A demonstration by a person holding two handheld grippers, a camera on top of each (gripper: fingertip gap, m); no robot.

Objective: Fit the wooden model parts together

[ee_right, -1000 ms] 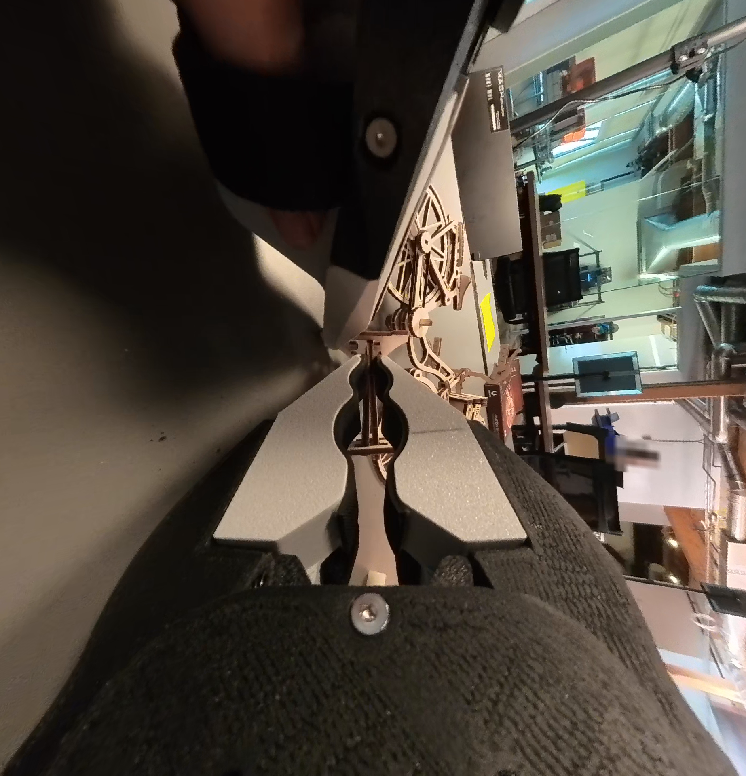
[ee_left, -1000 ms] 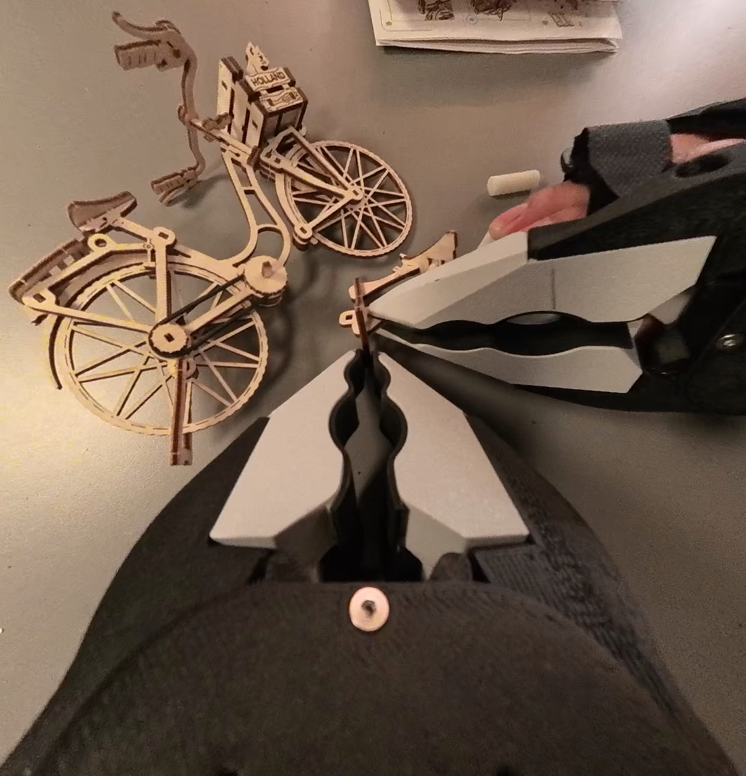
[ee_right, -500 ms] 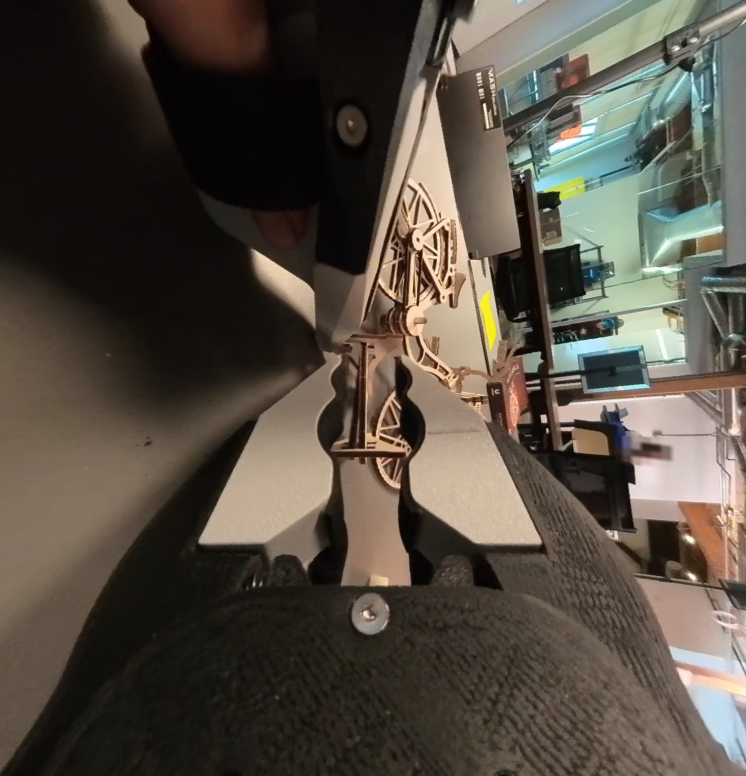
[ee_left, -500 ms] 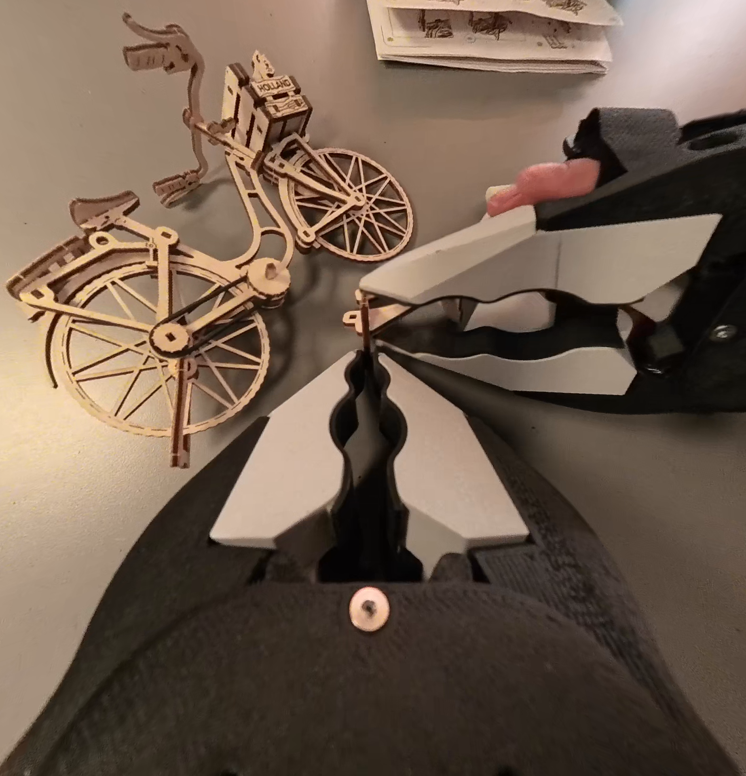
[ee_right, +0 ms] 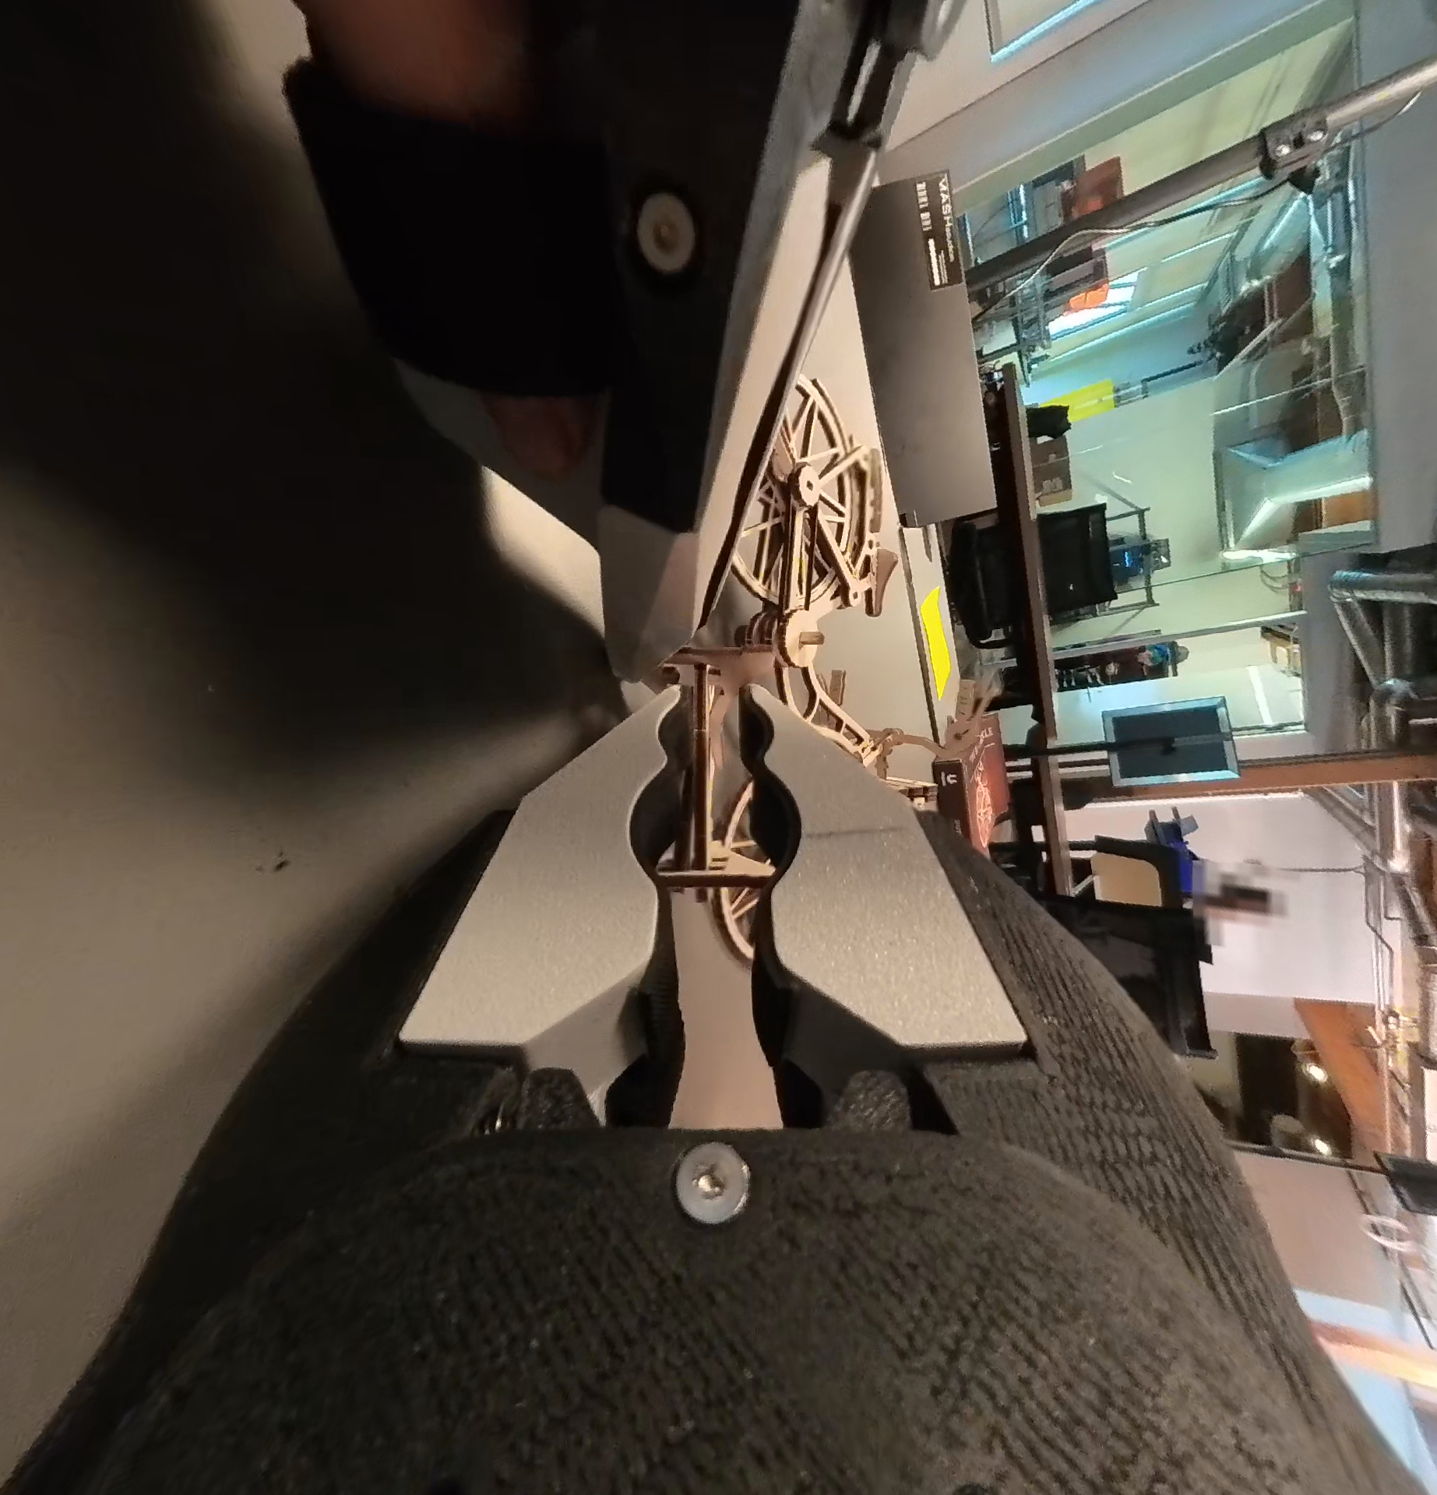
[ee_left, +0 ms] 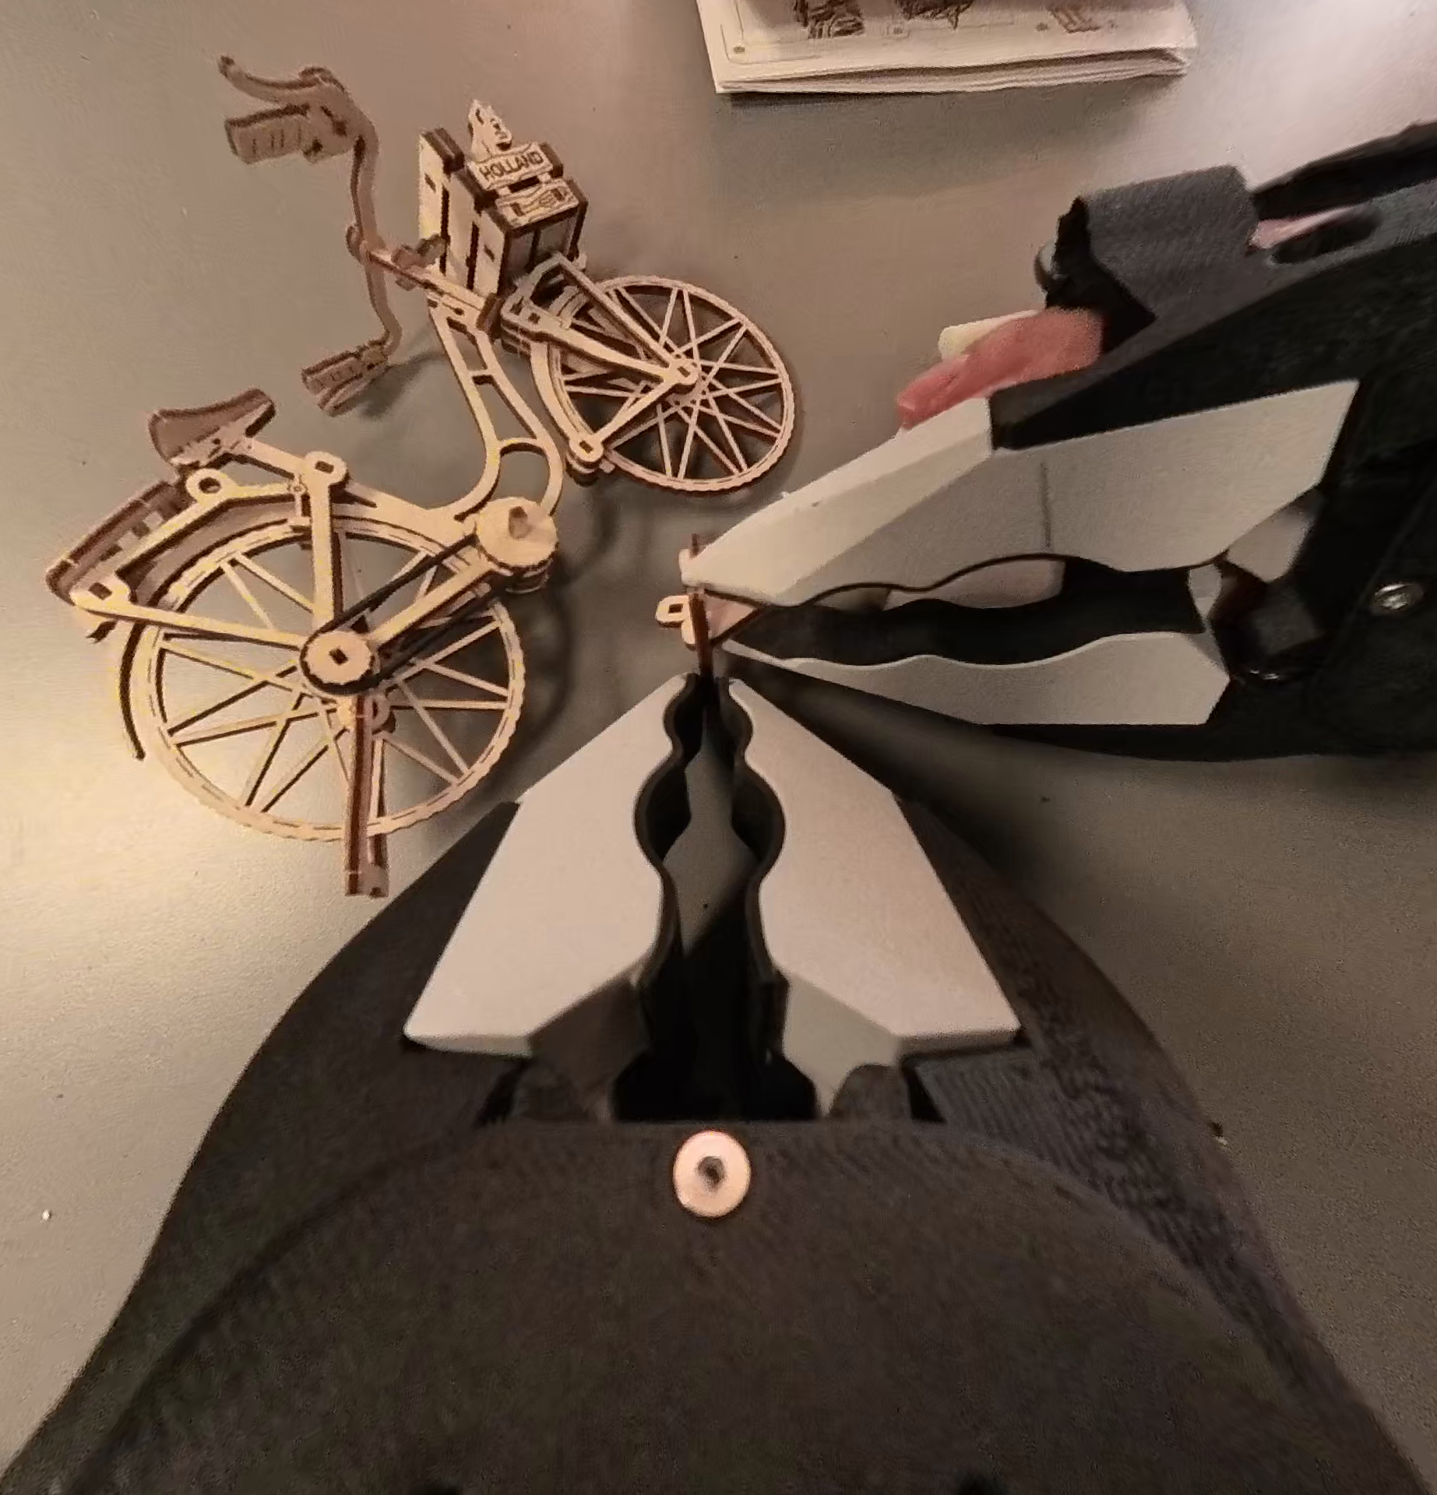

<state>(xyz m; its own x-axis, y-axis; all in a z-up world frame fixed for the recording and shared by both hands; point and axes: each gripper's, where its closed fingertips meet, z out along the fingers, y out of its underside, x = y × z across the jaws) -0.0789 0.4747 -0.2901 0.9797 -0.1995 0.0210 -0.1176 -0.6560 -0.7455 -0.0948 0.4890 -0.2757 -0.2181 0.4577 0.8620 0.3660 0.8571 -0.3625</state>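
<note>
A thin wooden part (ee_left: 700,639) stands edge-on between the two grippers. My left gripper (ee_left: 705,683) is shut on its near end. My right gripper (ee_left: 708,611) comes in from the right with its jaws a little apart around the same part. In the right wrist view the part (ee_right: 703,768) is a slim ladder-like strip in the gap of my right gripper (ee_right: 711,704), its cross bar lying in the wide notch. The left gripper's tip (ee_right: 658,639) touches its far end. The wooden bicycle model (ee_left: 334,647) lies flat on the grey table (ee_left: 1184,890), to the left.
A folded instruction booklet (ee_left: 941,40) lies at the far edge. A small white cylinder (ee_left: 962,336) sits behind a person's finger (ee_left: 998,368) on the right gripper. In the right wrist view a dark box (ee_right: 974,777) stands beyond the bicycle (ee_right: 804,518). Both grippers' tips are close together, under 4 cm apart.
My right gripper was shut on the wooden part a second ago and has opened; its jaws now stand apart around it. My left gripper keeps its hold and has barely moved.
</note>
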